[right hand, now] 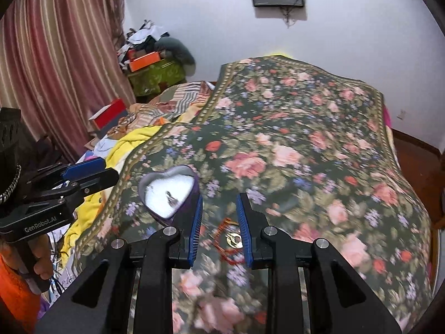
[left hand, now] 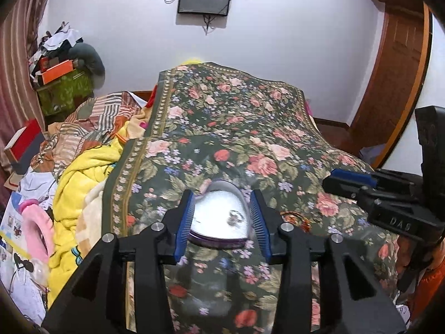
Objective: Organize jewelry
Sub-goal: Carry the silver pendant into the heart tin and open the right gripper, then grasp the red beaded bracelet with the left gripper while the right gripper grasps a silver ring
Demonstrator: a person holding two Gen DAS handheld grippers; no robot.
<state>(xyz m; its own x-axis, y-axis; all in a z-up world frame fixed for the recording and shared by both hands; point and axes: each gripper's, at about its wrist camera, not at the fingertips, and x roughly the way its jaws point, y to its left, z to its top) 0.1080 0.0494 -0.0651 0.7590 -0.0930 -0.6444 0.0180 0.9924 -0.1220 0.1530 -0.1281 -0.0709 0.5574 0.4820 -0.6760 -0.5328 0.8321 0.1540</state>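
Observation:
A purple heart-shaped box [left hand: 219, 220] with a white lining lies open on the floral bedspread [left hand: 244, 128]. A small silver piece [left hand: 233, 218] rests inside it. My left gripper [left hand: 222, 217] is open, its blue pads on either side of the box. A red beaded bracelet with a gold charm [right hand: 232, 238] lies on the spread to the right of the box [right hand: 167, 192]. My right gripper [right hand: 219, 220] is open just above the bracelet. It also shows in the left wrist view [left hand: 350, 182].
A yellow blanket [left hand: 83, 183] and patterned bedding are bunched at the left of the bed. A pink ring [left hand: 39, 231] and papers lie lower left. Boxes are stacked by the curtain [right hand: 55, 55]. A wooden door [left hand: 395, 78] stands at the right.

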